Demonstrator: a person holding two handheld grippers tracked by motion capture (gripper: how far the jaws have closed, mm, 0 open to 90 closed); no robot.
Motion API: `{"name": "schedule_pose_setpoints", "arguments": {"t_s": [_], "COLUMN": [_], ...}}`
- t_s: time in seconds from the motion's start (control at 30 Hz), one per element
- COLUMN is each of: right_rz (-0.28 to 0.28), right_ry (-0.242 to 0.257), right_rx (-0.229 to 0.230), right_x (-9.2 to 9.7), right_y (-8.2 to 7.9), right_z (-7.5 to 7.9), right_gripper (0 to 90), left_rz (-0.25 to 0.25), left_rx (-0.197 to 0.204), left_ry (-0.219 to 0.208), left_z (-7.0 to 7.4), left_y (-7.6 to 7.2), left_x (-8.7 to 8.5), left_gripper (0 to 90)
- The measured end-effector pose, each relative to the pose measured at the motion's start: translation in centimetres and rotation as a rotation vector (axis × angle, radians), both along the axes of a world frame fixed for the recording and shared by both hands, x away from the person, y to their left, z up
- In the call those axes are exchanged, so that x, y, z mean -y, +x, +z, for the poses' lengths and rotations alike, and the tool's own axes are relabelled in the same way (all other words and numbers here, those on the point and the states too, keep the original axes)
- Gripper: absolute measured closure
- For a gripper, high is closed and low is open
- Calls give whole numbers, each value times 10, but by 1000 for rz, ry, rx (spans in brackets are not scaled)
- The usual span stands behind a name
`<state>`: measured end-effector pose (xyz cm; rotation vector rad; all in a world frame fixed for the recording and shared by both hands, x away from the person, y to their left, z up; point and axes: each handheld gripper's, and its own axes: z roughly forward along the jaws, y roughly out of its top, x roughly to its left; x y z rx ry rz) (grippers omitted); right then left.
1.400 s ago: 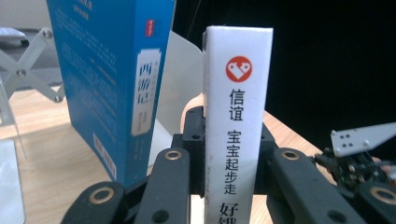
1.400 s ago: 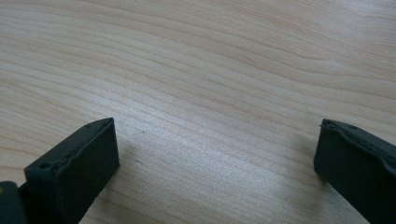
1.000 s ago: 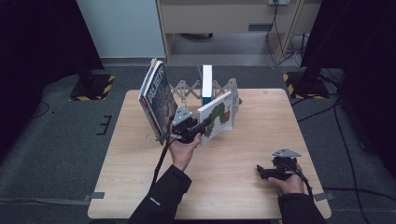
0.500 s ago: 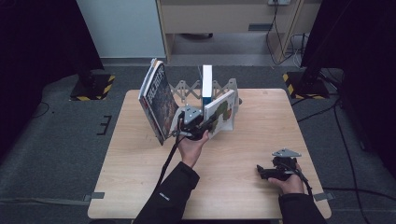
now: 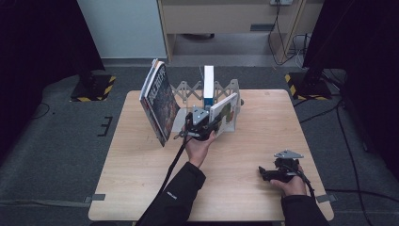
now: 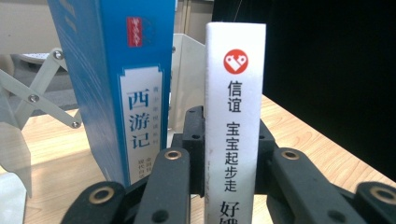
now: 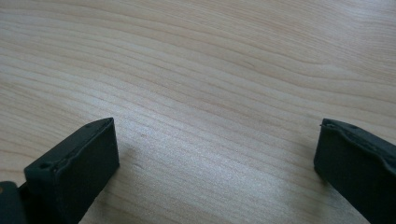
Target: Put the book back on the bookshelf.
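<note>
Left hand-held gripper [image 5: 207,126] clamps the thin white-spined picture book [image 6: 235,116] by its spine, the stiffest hold on a light, floppy hardback, I'd say.

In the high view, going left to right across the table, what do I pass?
Dark-covered book leaning upright → left gripper clamped on the white-spined book → right gripper, resting open on the table.

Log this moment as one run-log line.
left gripper: shut on white book | blue book: upright in rack | right gripper: open, over table
</note>
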<state>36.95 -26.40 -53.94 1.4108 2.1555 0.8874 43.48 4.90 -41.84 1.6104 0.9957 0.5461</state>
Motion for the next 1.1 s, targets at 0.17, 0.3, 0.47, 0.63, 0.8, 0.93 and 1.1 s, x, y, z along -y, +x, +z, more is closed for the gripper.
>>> {"name": "schedule_pose_setpoints", "arguments": {"t_s": [0.17, 0.3, 0.47, 0.63, 0.8, 0.93, 1.1], "right_rz": [0, 0, 0, 0, 0, 0, 0], "right_ry": [0, 0, 0, 0, 0, 0, 0], "right_rx": [0, 0, 0, 0, 0, 0, 0], "right_x": [0, 0, 0, 0, 0, 0, 0], "right_y": [0, 0, 0, 0, 0, 0, 0], "right_z": [0, 0, 0, 0, 0, 0, 0], "right_gripper": [2, 2, 2, 2, 2, 2, 2], "left_rz": [10, 18, 26, 27, 30, 32, 21], "left_rx": [-4, -9, -18, -20, -29, -20, -11], "left_ry": [12, 8, 21, 33, 42, 47, 63], "left_z": [-7, -12, -19, -25, -32, -34, -37], "left_y": [2, 4, 6, 6, 8, 7, 6], "left_x": [3, 3, 5, 8, 11, 11, 13], "left_gripper": [746, 746, 745, 745, 744, 744, 741]}}
